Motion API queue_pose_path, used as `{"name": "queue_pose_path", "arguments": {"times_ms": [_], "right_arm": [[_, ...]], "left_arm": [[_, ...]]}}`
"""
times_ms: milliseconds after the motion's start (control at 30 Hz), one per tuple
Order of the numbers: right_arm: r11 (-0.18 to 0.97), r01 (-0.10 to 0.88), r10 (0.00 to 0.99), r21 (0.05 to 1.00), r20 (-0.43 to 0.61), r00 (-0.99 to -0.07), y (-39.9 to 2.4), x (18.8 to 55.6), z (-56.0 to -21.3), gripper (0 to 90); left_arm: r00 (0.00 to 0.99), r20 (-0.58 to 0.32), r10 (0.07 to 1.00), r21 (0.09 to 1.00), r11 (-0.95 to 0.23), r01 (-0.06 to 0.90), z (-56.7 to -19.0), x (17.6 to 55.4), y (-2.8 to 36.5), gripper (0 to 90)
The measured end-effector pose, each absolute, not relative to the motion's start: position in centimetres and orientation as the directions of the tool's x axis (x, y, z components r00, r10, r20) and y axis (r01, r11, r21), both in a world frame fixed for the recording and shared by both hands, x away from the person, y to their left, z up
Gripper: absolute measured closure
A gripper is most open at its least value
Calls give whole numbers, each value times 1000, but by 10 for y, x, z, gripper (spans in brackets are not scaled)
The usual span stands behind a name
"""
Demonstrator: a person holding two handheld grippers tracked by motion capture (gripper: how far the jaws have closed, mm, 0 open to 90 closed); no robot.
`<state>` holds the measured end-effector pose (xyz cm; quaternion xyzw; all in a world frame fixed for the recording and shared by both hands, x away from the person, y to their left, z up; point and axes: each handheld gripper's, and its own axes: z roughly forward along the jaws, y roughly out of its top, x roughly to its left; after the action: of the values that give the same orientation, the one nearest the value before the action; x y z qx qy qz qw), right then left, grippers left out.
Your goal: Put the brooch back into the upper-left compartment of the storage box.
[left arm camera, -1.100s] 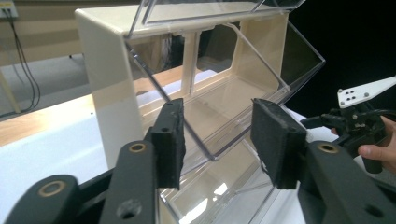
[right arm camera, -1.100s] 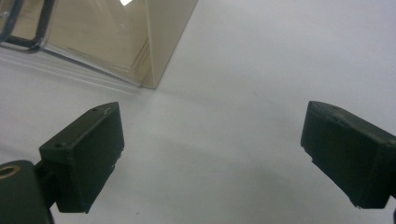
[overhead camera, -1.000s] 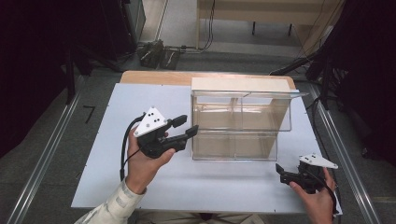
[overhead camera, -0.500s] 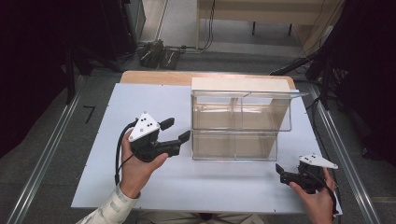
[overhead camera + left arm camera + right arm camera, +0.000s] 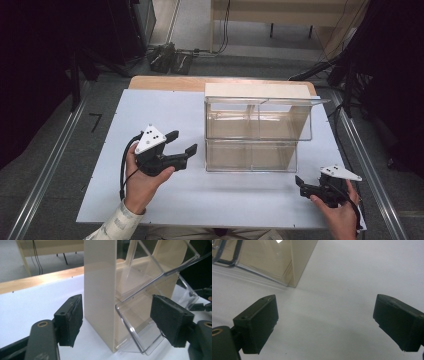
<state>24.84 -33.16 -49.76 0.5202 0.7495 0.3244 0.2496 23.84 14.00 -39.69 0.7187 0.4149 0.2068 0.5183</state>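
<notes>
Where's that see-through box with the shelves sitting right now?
In the high view the clear two-tier box stands on the white table, right of centre toward the far edge, between the open left gripper and the right gripper nearer the person.

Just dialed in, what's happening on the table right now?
A person holds a hand-held gripper in each hand over a white table. The left hand-held gripper is open and points at the left end of a clear two-tier bin, apart from it. The right hand-held gripper is open too, low near the table's front right corner. Neither holds anything.
</notes>
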Motion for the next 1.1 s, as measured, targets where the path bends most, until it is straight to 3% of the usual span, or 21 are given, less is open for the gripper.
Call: {"name": "queue_pose_path", "arguments": {"times_ms": [1100], "right_arm": [[250, 618, 941, 745, -35, -338, -331, 248, -498, 45]], "left_arm": [[468, -142, 872, 867, -119, 484, -441, 234, 175, 210]]}}
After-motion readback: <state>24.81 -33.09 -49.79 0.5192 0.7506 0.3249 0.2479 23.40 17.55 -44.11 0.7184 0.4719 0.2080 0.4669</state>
